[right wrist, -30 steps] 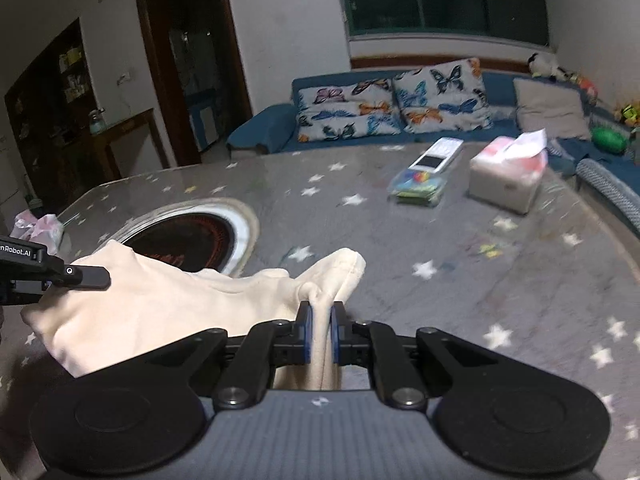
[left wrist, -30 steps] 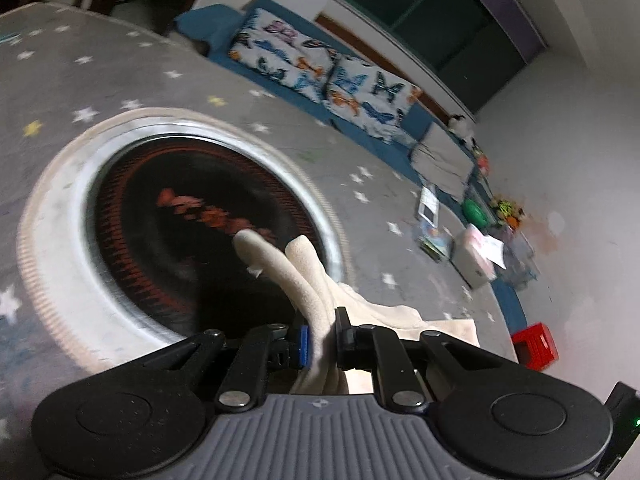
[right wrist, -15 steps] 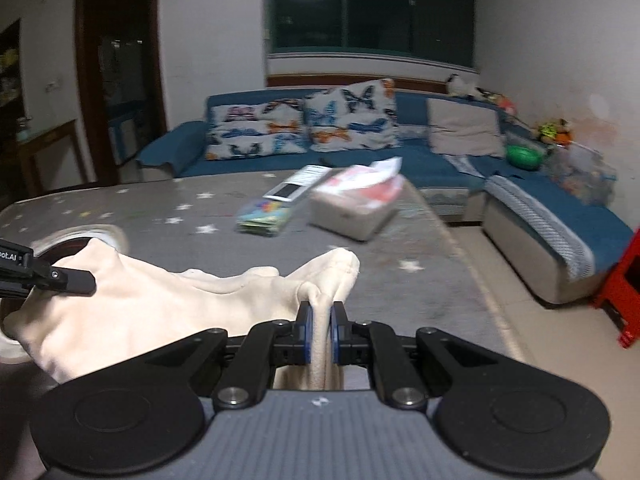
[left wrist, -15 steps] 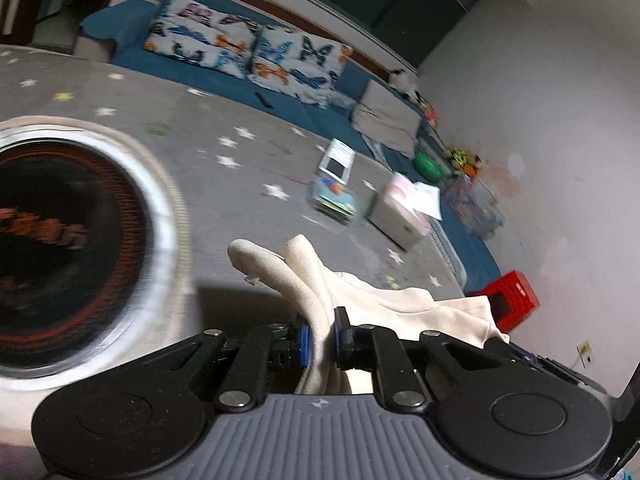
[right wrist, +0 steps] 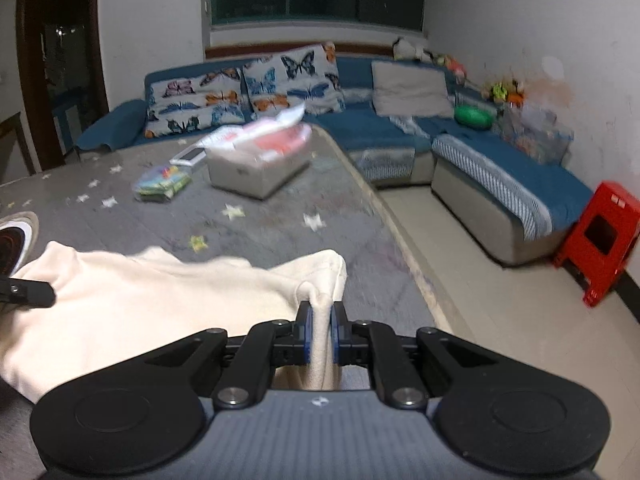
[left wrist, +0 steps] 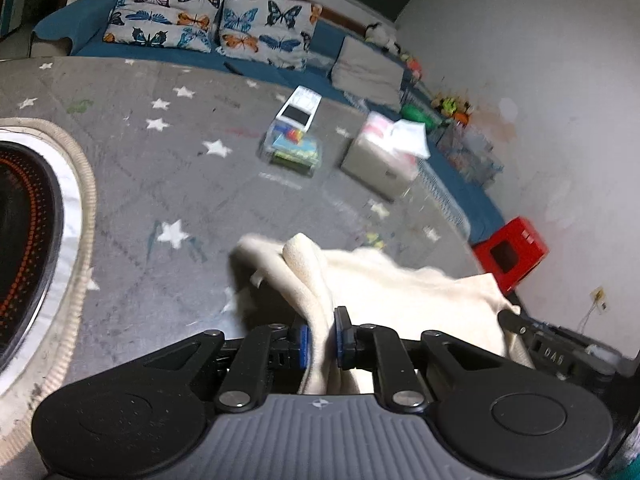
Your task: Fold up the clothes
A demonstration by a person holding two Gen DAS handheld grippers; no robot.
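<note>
So, left wrist view first.
Left gripper (left wrist: 319,334): jaws narrow, pinching a bunched fold of the cloth (left wrist: 404,292) at lower centre.
Cloth spot: cream, lower centre to lower right, strung from this gripper across to the right gripper (left wrist: 510,316) at the right edge, above the table (left wrist: 192,184).
Slip risk: grip is on a thick rolled bunch, not a flat edge; a tug could pull layers out unevenly, my guess.
Hob (left wrist: 28,216): round dark plate with red dots, left edge, near the cloth; fabric dragged over it could snag on the rim or, if it is hot, scorch. Heat cannot be told.
Clutter: tissue box (left wrist: 380,160) and packet (left wrist: 296,148) at mid frame, apart from the cloth; in the way if it is spread forward.

Now right wrist view.
Right gripper (right wrist: 319,332): jaws narrow, clamped on a corner of the cloth (right wrist: 152,300), lower centre.
Cloth spot: lower left, sagging between the two grippers; left gripper (right wrist: 36,294) tip at the left edge.
Edge risk: table (right wrist: 280,232) edge runs just right of the held corner; slack could fall off over the floor (right wrist: 480,300).
Sag risk: middle hangs loose, so a fold laid now likely wrinkles.
Ahead: tissue box (right wrist: 256,168), packet (right wrist: 162,184).
Far: sofa (right wrist: 460,152), stool (right wrist: 604,240), clear of the work.
</note>
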